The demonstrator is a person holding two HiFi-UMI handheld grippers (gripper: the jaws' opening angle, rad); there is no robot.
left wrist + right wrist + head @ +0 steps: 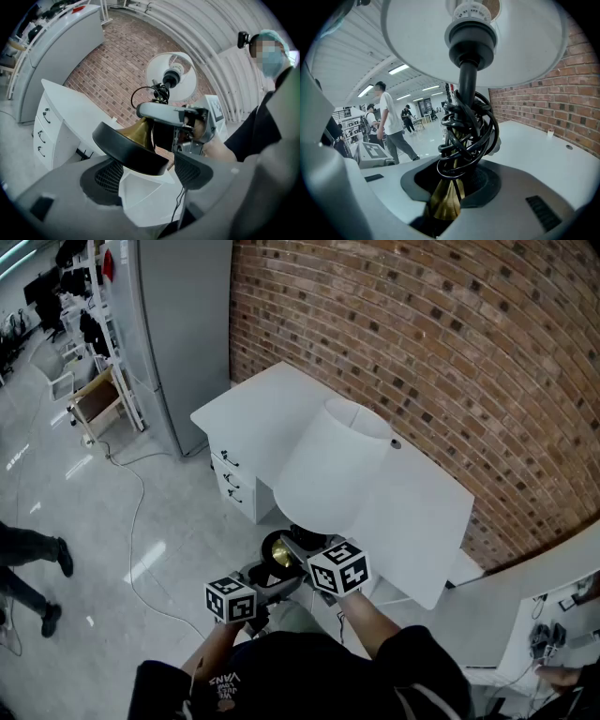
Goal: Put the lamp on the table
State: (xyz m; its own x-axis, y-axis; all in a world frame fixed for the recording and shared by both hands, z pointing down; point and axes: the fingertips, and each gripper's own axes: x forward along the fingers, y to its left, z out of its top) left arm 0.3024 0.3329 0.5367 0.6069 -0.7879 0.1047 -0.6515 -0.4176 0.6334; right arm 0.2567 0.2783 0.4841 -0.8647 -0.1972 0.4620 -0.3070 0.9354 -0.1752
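Note:
A lamp with a white shade (333, 470), a brass stem and a round black base (126, 150) hangs tilted in the air in front of the white table (253, 413). My left gripper (274, 583) grips the base across its width; in the left gripper view the base sits between both pads of this gripper (147, 171). My right gripper (300, 546) is shut on the brass stem (447, 197), just under a bundle of coiled black cord (466, 131). The shade (473, 37) leans over the table's near edge. In the left gripper view the right gripper (164, 112) clamps the stem above the base.
The table stands against a brick wall (422, 334), with drawers (230, 484) at its left end. A grey cabinet (183, 334) stands left of it. A cable (139, 521) trails on the floor. A person's legs (33, 563) show at far left; other people (391, 122) stand farther back.

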